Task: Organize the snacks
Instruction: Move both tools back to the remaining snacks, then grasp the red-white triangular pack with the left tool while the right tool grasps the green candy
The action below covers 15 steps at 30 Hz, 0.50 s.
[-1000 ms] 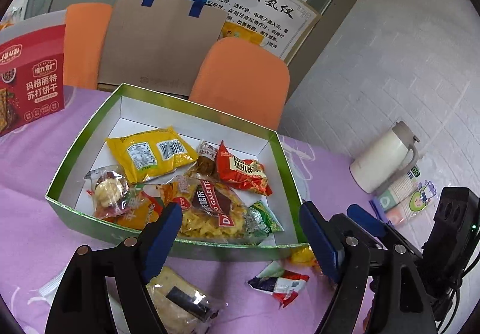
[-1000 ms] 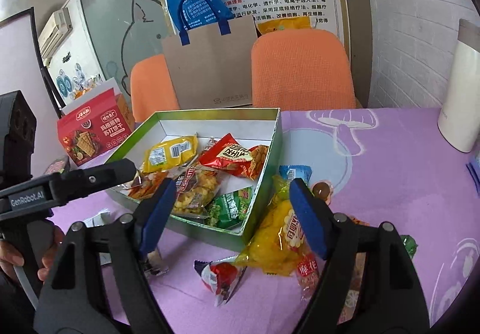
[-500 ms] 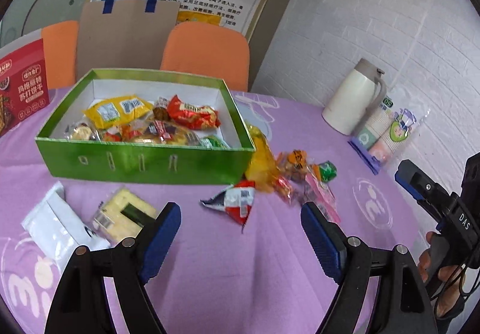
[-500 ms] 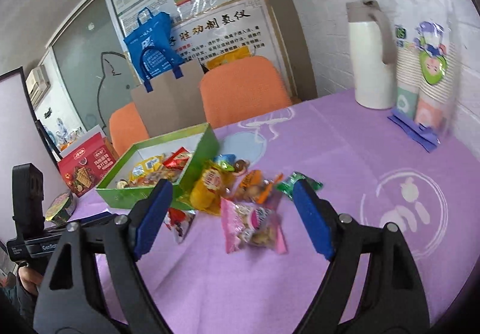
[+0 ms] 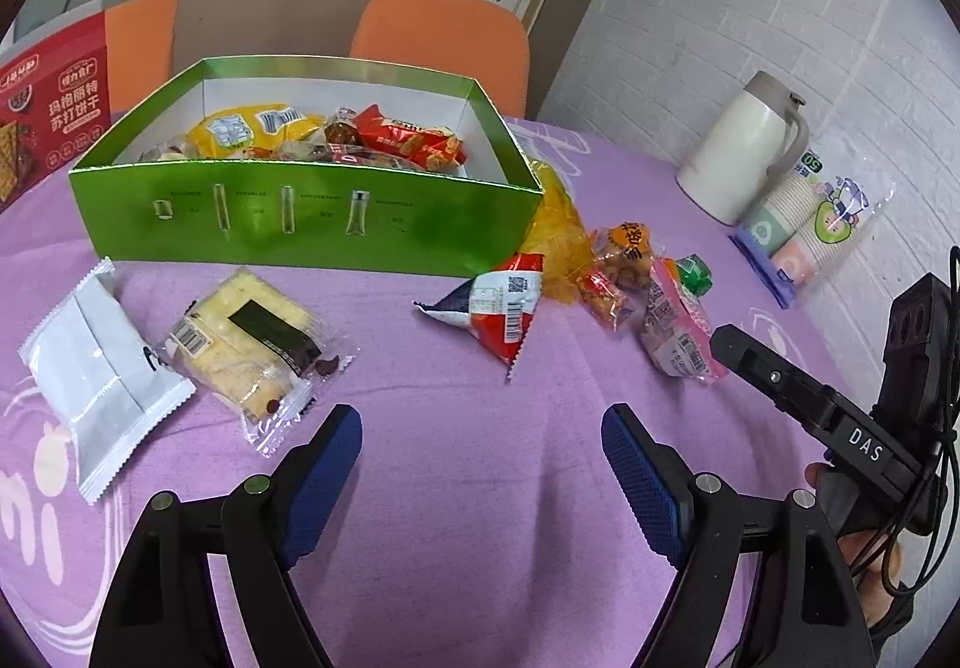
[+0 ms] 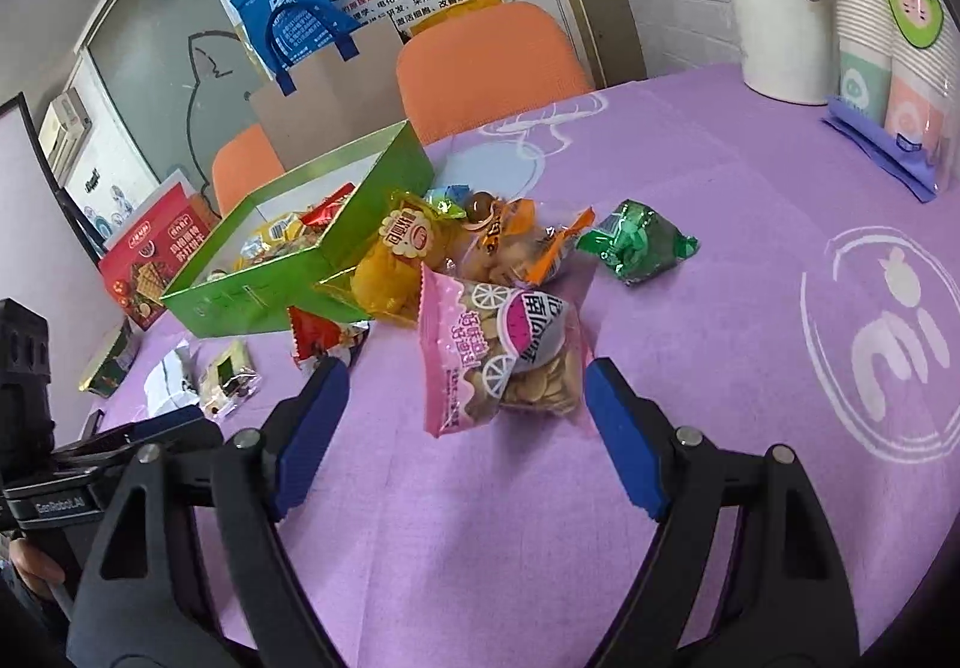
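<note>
Since both jaws are spread wide with nothing between them, the right hand-held gripper [image 6: 465, 416] looks lined up on the pink biscuit packet [image 6: 501, 353] lying just ahead, while the left hand-held gripper [image 5: 483, 458] hovers over bare purple counter [image 5: 480, 518]. Farther off, loose snacks crowd the green box [image 5: 312, 215]'s right wall; open room lies near and right.

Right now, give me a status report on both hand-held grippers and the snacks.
Left hand-held gripper open, empty. Right hand-held gripper open, facing pink packet. Loose snacks outside green box. Nothing blocking.
</note>
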Available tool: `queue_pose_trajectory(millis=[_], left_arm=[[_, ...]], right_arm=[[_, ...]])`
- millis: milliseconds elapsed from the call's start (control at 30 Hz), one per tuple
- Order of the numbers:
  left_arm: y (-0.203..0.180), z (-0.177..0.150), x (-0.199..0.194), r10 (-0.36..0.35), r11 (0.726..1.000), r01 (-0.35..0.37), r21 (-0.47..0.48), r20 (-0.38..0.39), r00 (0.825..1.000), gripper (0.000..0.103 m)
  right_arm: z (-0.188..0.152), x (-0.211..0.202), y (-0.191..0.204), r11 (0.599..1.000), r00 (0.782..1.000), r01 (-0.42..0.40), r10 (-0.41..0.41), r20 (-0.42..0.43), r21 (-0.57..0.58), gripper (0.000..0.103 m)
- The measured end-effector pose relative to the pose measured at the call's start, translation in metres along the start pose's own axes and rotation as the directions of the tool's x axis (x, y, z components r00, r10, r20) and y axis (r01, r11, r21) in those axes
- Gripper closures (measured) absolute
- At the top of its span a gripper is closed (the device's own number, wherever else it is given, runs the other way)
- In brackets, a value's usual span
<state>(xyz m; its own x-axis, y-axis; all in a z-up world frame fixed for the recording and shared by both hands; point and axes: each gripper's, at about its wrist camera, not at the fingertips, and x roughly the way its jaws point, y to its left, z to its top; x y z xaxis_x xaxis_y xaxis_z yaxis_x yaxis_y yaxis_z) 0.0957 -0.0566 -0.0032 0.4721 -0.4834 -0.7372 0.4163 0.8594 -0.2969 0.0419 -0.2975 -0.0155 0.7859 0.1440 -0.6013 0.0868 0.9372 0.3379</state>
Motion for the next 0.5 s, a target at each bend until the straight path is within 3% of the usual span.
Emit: queue_pose_trajectory(millis=[67,133,200,267,300,400,500], left_arm=[[-0.001,0.006,0.006,0.041,0.999,-0.041,0.018,0.001,0.999,0.019],[-0.001,0.013,0.013,0.06,0.998,-0.06,0.023,-0.001,0.998,0.019],[-0.002,0.02,0.021,0.054,0.998,-0.054,0.028,0.001,0.999,0.019],[-0.006,0.027,0.029,0.057,0.997,-0.057,0.047,0.001,0.998,0.019],[-0.008,0.03,0.033,0.056,0.997,-0.056,0.059,0.003,0.998,0.019],[-0.013,0.038,0.045,0.055,0.996,-0.054,0.074,-0.01,0.998,0.02],[-0.014,0.044,0.057,0.041,0.997,-0.039,0.064,-0.027,0.999,0.021]], right_arm=[[0.0,0.012,-0.002,1.0,0.999,0.017,-0.017,-0.04,-0.001,0.029],[-0.002,0.015,-0.006,0.999,0.999,-0.023,0.024,-0.046,0.027,0.04],[-0.005,0.01,-0.008,0.992,0.991,-0.117,0.119,-0.054,0.045,0.047],[-0.008,0.004,-0.006,0.963,0.962,-0.264,0.268,-0.061,0.059,0.052],[-0.009,-0.001,-0.005,0.962,0.961,-0.268,0.271,-0.055,0.058,0.052],[-0.007,-0.018,-0.008,0.984,0.984,-0.176,0.177,-0.023,0.027,0.052],[0.001,-0.028,-0.023,0.991,0.993,-0.116,0.116,0.013,0.062,0.052]])
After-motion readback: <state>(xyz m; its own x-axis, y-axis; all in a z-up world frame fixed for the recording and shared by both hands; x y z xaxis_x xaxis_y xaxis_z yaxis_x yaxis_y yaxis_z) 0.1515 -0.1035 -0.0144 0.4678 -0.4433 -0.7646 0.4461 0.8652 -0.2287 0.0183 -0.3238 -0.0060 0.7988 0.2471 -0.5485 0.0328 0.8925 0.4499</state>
